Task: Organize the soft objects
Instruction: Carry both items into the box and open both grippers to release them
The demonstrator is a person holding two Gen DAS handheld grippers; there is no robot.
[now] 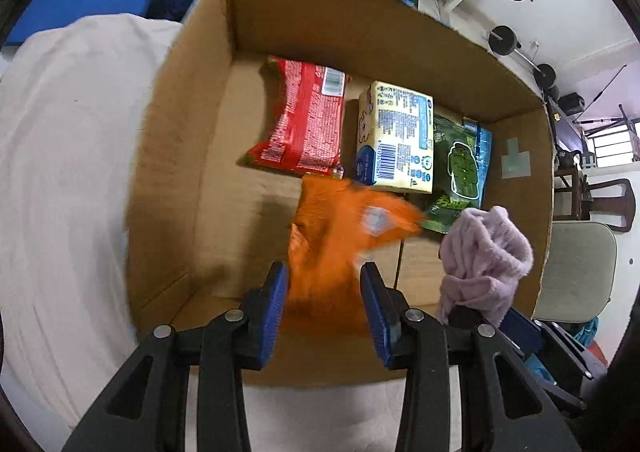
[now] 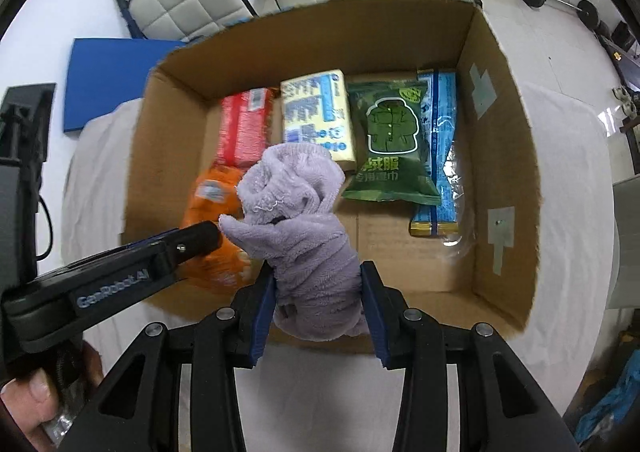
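A cardboard box (image 2: 508, 156) sits on a white-sheeted bed (image 1: 60, 172). The left hand-held gripper (image 1: 324, 304) looks released around the blurred orange packet (image 1: 340, 228); the right hand-held gripper (image 2: 318, 304) grasps a lilac towel (image 2: 304, 220). Only the right view shows the blue packet (image 2: 440, 140) full-length.

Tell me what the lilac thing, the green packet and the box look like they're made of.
Lilac cloth: fuzzy plush fabric, probably terry or fleece; matte nap, soft folds, bunches between the right gripper fingers.
Green packet: glossy plastic film, judging by sheen and crimped ends.
Cardboard box: plain brown corrugated board, matte, with ragged torn top edges.
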